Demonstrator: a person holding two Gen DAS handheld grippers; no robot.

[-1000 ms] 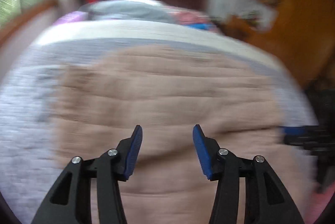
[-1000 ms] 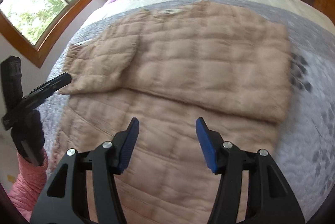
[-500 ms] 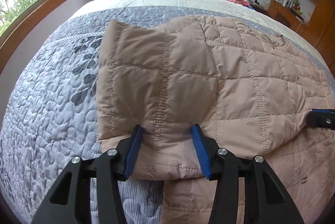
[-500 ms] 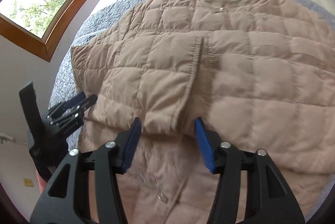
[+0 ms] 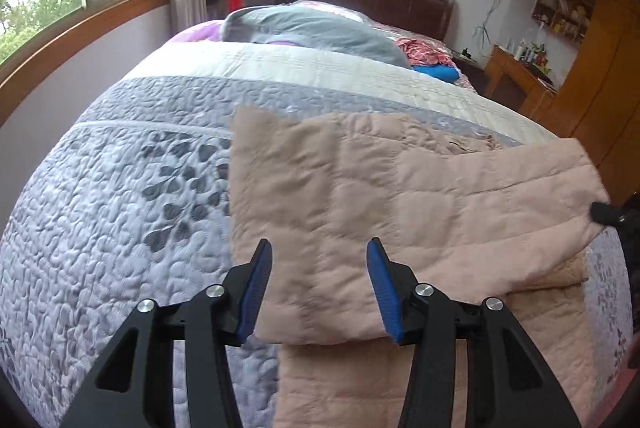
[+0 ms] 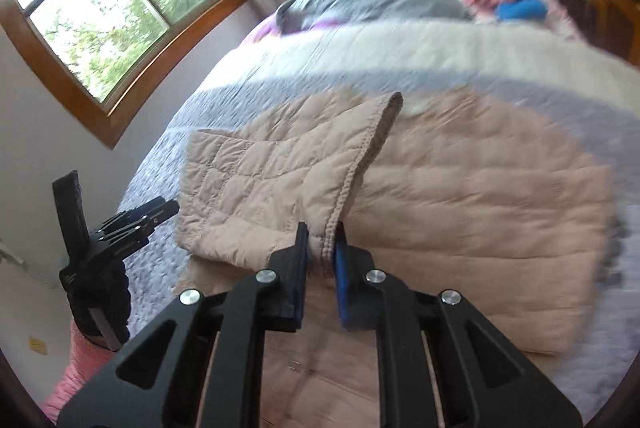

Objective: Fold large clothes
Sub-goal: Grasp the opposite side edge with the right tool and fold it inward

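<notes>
Quilted beige jacket [image 5: 360, 196], puffy square-stitched panels, lies on bed [image 5: 120, 208], one flap lifted. Right gripper [image 6: 322, 248] has just been closing, pads now pinching jacket's stitched hem. Left gripper [image 5: 316, 284] half open at jacket's near edge, pads clear of fabric. Lavender leaf-pattern quilt under jacket; grey pillow [image 5: 312, 28] beyond it; wood-framed window [image 6: 120, 16] left of bed.

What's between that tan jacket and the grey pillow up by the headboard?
Only bedspread: a grey band, then a cream band, between jacket and pillow. The left wrist view shows it sharpest.
</notes>
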